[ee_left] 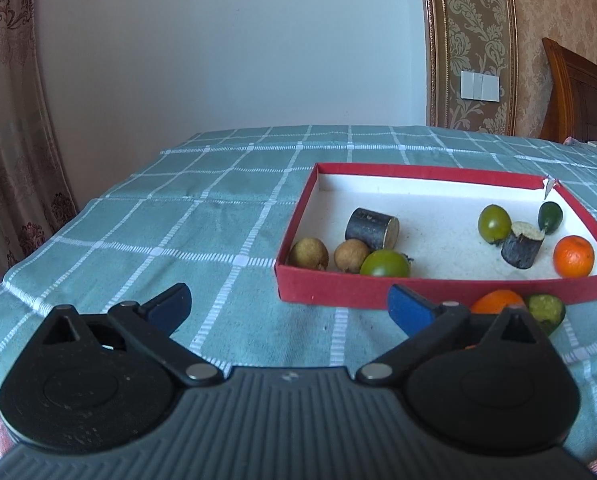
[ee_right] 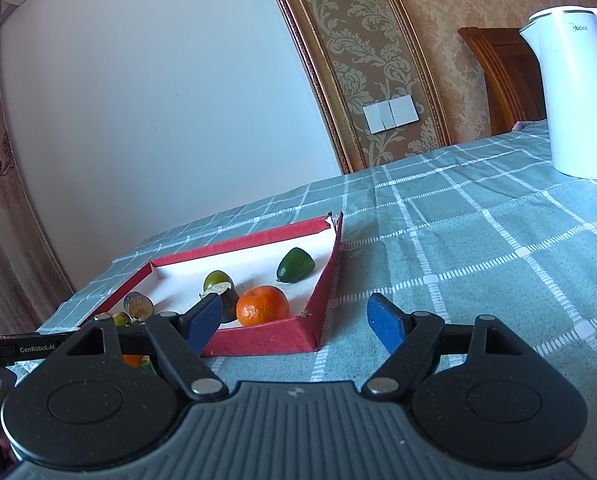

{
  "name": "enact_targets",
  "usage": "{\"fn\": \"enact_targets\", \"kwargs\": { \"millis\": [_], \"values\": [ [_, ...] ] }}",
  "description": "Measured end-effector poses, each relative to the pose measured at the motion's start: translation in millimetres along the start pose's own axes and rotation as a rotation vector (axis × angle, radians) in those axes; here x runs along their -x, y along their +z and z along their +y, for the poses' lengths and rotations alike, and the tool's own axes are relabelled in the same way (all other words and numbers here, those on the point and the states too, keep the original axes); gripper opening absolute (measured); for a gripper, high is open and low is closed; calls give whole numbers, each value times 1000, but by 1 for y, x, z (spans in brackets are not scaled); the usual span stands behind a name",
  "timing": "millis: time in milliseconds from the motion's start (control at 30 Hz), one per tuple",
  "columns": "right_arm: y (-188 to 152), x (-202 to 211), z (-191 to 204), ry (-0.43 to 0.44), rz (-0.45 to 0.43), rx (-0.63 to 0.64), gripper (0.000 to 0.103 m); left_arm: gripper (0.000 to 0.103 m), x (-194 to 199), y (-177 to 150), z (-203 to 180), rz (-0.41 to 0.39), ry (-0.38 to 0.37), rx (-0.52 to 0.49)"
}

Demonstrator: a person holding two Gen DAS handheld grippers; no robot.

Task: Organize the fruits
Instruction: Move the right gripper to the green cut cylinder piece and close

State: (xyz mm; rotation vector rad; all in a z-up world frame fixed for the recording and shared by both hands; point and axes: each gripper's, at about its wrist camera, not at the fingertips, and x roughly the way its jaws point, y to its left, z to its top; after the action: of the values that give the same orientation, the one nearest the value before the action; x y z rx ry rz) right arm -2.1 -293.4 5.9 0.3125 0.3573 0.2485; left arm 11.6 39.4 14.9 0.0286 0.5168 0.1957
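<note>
Red tray point(ee_left: 438, 292) (white inside) holds mixed fruit; both hand-held grippers point(ee_left: 290, 304) point(ee_right: 296, 320) wide, empty.

Left tongs point(ee_left: 290, 308) spread, empty; red tray point(ee_left: 418, 292) holds fruits

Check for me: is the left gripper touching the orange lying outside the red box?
Cannot tell. In the left wrist view the left gripper is open and empty, but its right finger hides part of the orange before the red box.

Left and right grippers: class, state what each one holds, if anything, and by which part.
Nothing is held. The left gripper stands wide open over bare tablecloth, short of the red box. The right gripper is open too, with nothing between its pads.
</note>
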Motion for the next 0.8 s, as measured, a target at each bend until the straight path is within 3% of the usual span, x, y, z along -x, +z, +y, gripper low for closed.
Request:
{"fn": "enact_targets", "kwargs": {
  "millis": [267, 533, 800],
  "values": [
    [8, 6, 28, 32, 36, 112, 80, 103, 1, -4, 18, -7, -50, 91],
    [3, -4, 85, 87, 130, 395, 80, 103, 11, -7, 23, -69, -82, 117],
    [-15, -33, 113, 87, 210, 567, 80, 103, 10, -7, 23, -66, -100, 123]
  ]
}}
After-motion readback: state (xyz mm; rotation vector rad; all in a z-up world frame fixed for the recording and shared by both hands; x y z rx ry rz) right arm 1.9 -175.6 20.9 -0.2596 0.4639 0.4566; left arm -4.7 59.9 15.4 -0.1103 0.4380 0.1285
